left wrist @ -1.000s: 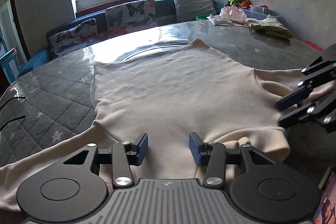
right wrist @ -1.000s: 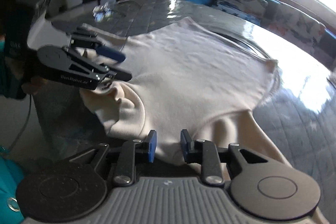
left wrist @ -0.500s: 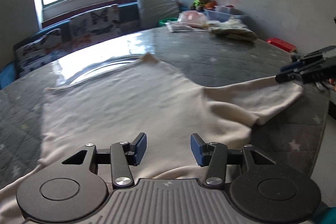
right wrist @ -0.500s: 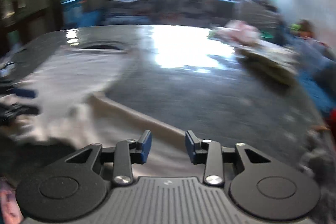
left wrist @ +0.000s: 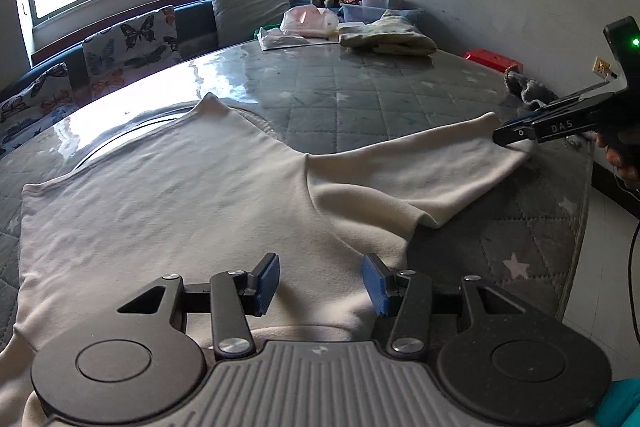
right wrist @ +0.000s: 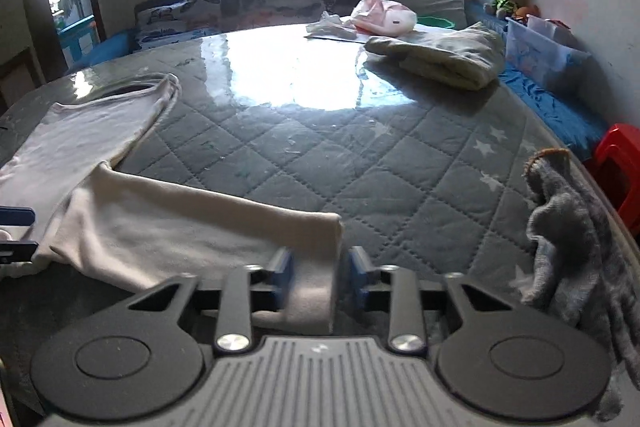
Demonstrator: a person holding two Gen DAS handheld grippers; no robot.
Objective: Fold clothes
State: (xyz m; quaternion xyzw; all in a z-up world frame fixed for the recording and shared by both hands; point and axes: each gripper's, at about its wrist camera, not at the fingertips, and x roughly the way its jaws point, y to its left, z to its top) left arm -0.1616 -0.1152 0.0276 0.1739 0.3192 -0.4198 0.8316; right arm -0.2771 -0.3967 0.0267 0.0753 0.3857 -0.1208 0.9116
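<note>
A cream long-sleeved top (left wrist: 168, 195) lies spread flat on the grey quilted table (left wrist: 360, 99). Its right sleeve (left wrist: 420, 167) stretches out to the right. My left gripper (left wrist: 320, 281) is open and empty, low over the top's near edge. My right gripper (right wrist: 318, 273) is open, its jaws either side of the sleeve's cuff end (right wrist: 312, 259). In the left wrist view it (left wrist: 516, 137) sits at the tip of the sleeve. The top's body (right wrist: 80, 135) shows at the left of the right wrist view.
Folded pale-green clothes (right wrist: 444, 55) and a pink garment (right wrist: 384, 15) lie at the table's far side. A grey knitted cloth (right wrist: 568, 239) hangs at the right edge. A red stool (right wrist: 620, 163) stands beyond it. Cushions (left wrist: 132, 43) line the bench under the window.
My right gripper swung away from the top's shoulder out to the sleeve's end, and the sleeve now lies drawn out straight to the right. My left gripper turned rightward over the top's near edge.
</note>
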